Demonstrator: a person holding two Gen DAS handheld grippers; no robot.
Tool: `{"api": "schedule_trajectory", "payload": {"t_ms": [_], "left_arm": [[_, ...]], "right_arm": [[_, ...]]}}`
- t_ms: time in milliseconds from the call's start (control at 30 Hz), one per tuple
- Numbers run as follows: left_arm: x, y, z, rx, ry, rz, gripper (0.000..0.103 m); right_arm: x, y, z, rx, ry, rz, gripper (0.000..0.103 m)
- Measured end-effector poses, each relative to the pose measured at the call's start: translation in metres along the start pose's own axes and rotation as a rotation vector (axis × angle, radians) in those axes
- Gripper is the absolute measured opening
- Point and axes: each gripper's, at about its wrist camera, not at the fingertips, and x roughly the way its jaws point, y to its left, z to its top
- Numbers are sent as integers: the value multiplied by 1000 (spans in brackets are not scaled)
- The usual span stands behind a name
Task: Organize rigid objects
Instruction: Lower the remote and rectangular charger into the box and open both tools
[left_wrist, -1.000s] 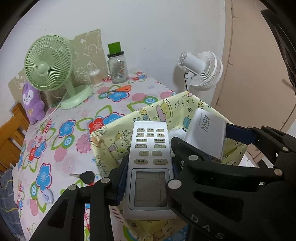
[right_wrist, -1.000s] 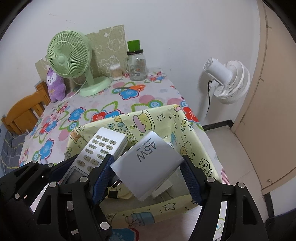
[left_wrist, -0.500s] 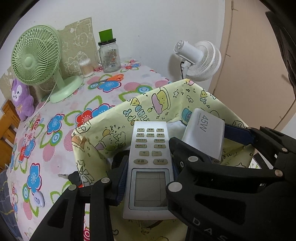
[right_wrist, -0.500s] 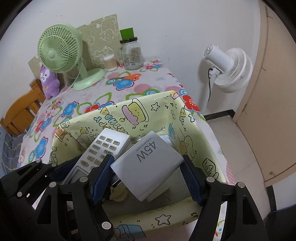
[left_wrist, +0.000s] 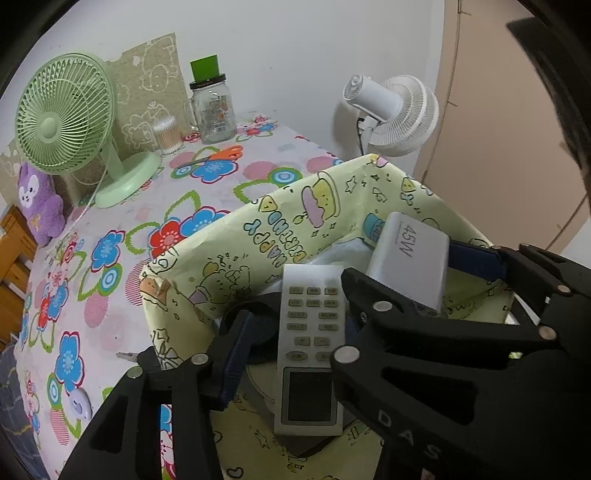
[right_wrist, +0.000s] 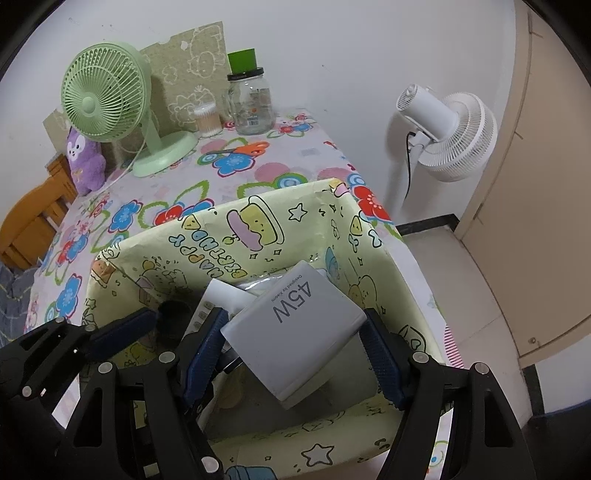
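Note:
A white remote control stands tilted inside the yellow-green cartoon-print box, its lower end down on the box floor. My left gripper straddles it and its jaws are opening, with a gap showing between the left pad and the remote's edge. My right gripper is shut on a grey charger block marked 45W, held over the box's right half. The charger also shows in the left wrist view. The remote's top end peeks out beside it.
A dark round object lies in the box under the left pad. On the flowered tablecloth stand a green desk fan, a glass jar, orange scissors and a key. A white floor fan stands past the table's right edge.
The left jaws have spread off the remote, and it has slid lower into the box. Both grippers have sunk a little toward the box. The charger stays gripped.

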Motion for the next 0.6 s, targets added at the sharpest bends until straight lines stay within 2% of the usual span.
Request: {"api": "schedule_trajectory", "payload": {"t_ms": [233,267,300,400,600], "left_arm": [[-1,0,0,14,6,-5,61],[-1,0,0,16,6,-1,62],[-2,-1,0,18,0,0,68],[-9,-1,-2,20,-23,1,78],[-22,-2,-5,21,-52,10,80]], "right_arm": [[1,1,0,-2,9,-2,77],[0,0,0,-1,9,-2,77],[0,0,0,1,8,-4,77],[-4,-1,-1,12,4,16,81],[-16,2,-5,26,-16,20,85]]}}
